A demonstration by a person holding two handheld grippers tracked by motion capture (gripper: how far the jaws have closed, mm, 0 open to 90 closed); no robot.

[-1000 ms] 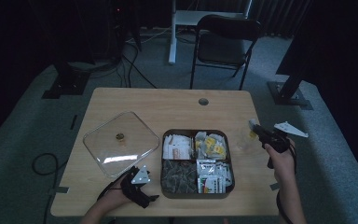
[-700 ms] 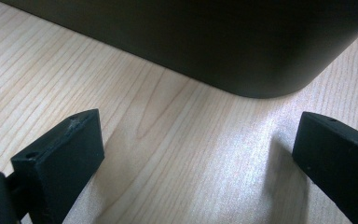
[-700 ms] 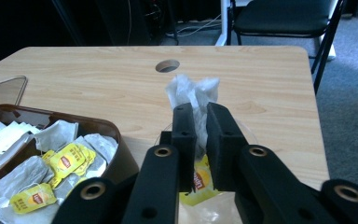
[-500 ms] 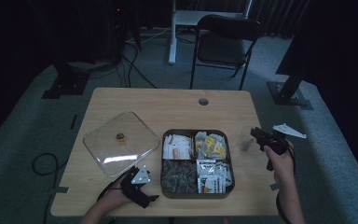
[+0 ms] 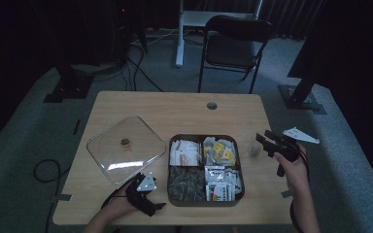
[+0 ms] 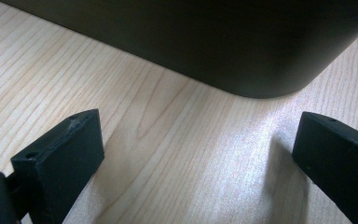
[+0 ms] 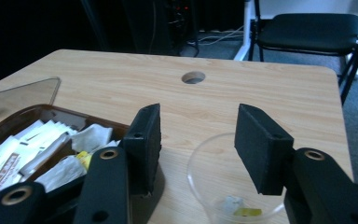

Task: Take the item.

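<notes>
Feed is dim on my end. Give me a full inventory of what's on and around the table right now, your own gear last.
Table: one, light wood, centre, with a round hole near its far edge.
Tray: one, dark, four compartments, near the table's front middle.
Packets: many, white, yellow and dark, sorted in the tray's compartments.
Lid: one, clear with a small knob, flat on the table left of the tray.
Cup: one, clear plastic with small scraps inside, right of the tray.
Chair: one, black, beyond the table's far side.
Cables: several, dark, on the grey floor.
Left gripper: black, jaws open, at the tray's front left corner.
Right gripper: black, jaws open, over the cup.
</notes>
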